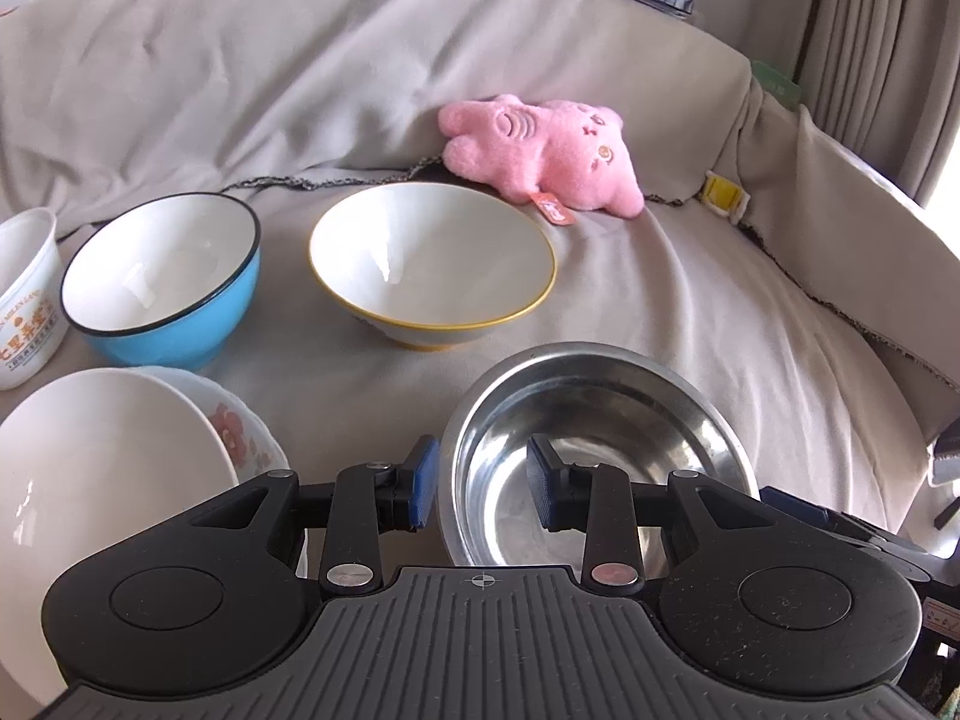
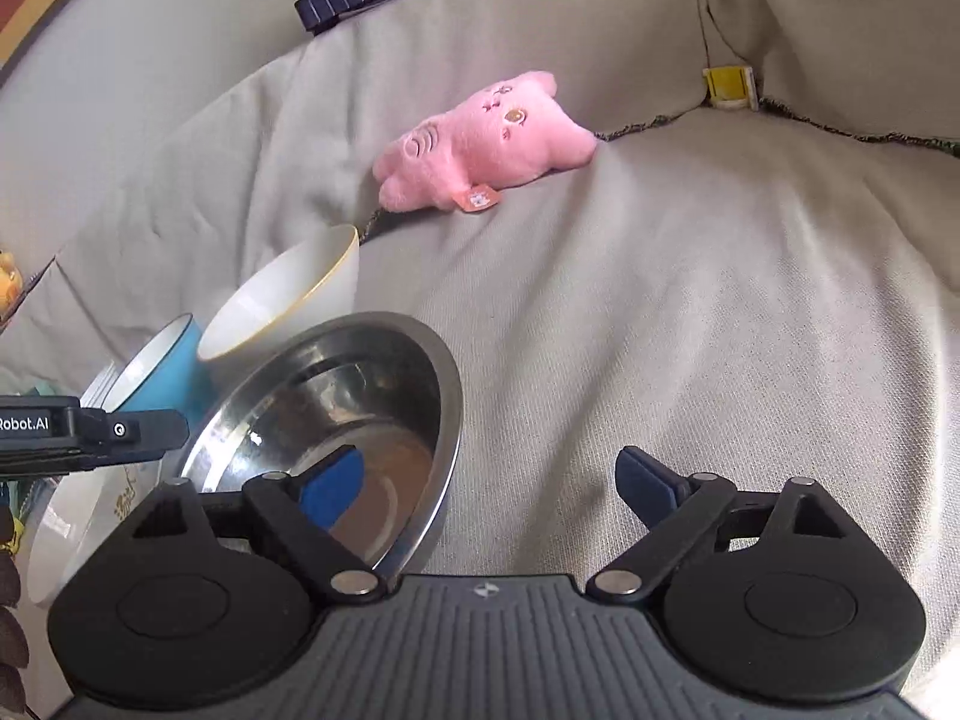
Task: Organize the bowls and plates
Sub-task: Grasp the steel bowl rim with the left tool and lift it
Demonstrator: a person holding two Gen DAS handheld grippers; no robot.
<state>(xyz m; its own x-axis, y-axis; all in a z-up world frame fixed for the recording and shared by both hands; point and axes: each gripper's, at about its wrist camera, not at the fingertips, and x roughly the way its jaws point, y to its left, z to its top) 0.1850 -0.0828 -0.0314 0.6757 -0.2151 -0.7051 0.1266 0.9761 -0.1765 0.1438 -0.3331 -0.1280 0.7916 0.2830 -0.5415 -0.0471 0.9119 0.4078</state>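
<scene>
A steel bowl sits on the grey sofa cover. My left gripper is open, its fingers straddling the bowl's left rim, one outside and one inside. A white bowl with a yellow rim, a blue bowl, a white printed cup and a white bowl resting in a flowered bowl lie around it. My right gripper is open wide and empty; its left finger is over the steel bowl, its right finger over bare cover.
A pink plush toy lies behind the bowls at the sofa back. A yellow tag sits in the cushion seam. The sofa cover stretches to the right. The left gripper body shows at the right view's left edge.
</scene>
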